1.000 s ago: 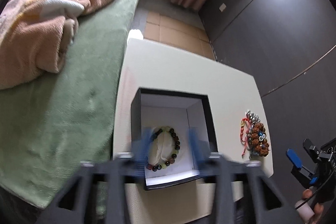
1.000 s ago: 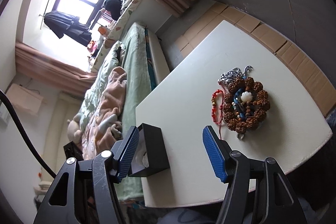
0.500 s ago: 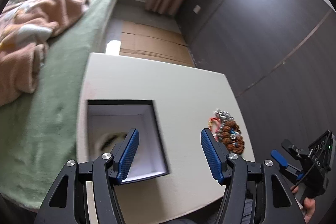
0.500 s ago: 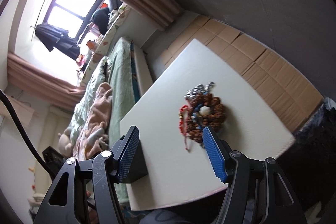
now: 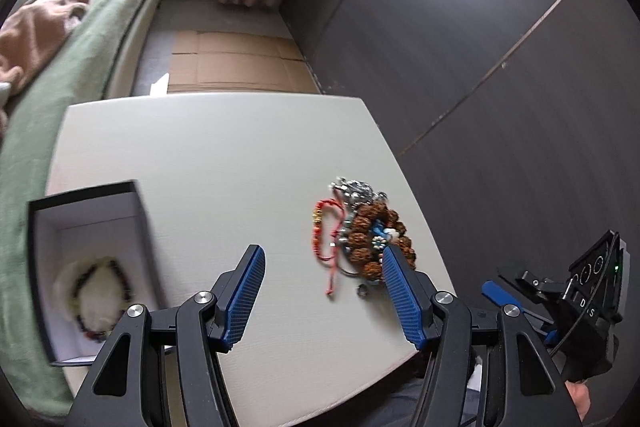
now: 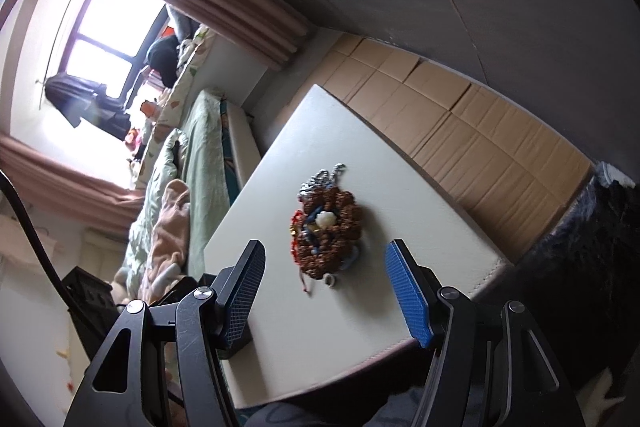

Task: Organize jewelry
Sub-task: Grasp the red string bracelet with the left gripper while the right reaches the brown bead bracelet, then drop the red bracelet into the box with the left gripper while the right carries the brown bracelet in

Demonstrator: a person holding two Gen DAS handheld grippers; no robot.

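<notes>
A pile of jewelry (image 5: pixel 362 237) lies on the white table (image 5: pixel 224 155) near its right edge: brown bead bracelets, a silver chain and a red string bracelet (image 5: pixel 326 239). It also shows in the right wrist view (image 6: pixel 326 227). An open black box (image 5: pixel 86 223) with a white lining stands at the table's left, with a dark bead bracelet (image 5: pixel 102 293) inside. My left gripper (image 5: pixel 324 297) is open and empty above the table, just short of the pile. My right gripper (image 6: pixel 326 293) is open and empty, hovering in front of the pile.
A bed with a green cover (image 5: pixel 72 39) and a pink blanket (image 5: pixel 36 27) runs along the table's left side. Dark wardrobe panels (image 5: pixel 480 47) stand on the right. Cardboard sheets (image 5: pixel 236 67) cover the floor beyond the table.
My left gripper has swung right, from over the black box toward the jewelry pile. My right gripper has shifted so the pile now sits between its fingers' line of sight.
</notes>
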